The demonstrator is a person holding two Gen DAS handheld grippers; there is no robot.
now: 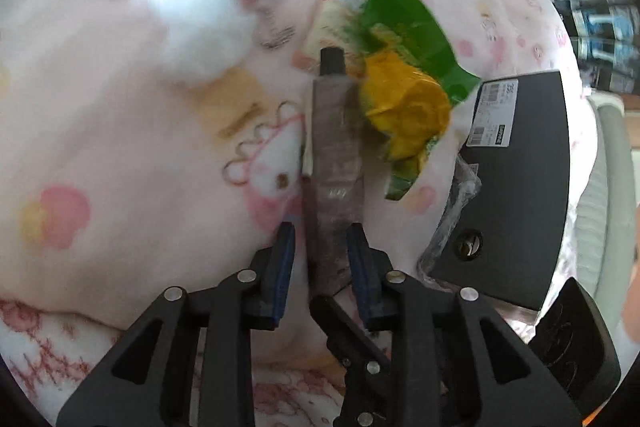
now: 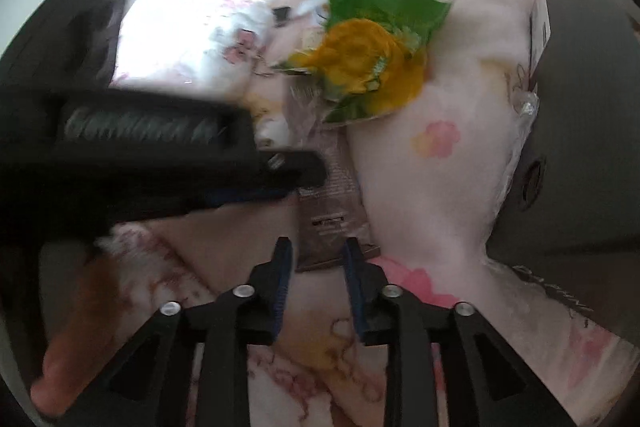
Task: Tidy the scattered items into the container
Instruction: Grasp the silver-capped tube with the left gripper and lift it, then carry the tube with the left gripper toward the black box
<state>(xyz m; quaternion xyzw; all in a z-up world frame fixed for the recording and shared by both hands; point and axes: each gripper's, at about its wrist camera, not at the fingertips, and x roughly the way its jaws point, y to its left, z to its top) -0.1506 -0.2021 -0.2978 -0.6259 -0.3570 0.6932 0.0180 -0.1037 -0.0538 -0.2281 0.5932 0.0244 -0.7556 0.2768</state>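
A brown tube with a black cap (image 1: 335,163) lies on a pink cartoon-print blanket (image 1: 120,131). My left gripper (image 1: 322,239) is closed around the tube's lower end, a blue pad on each side. The tube also shows in the right wrist view (image 2: 329,211), with the left gripper (image 2: 256,183) on it from the left. My right gripper (image 2: 314,255) is open and empty just below the tube's flat end. A green and yellow snack packet (image 1: 404,87) lies beside the tube's cap; it also shows in the right wrist view (image 2: 368,55). The black box (image 1: 516,179) stands to the right.
A white plush item (image 1: 208,11) lies on the blanket at the upper left. Clear plastic wrap (image 1: 456,211) sticks out at the black box's left side. The box (image 2: 580,131) fills the right side of the right wrist view.
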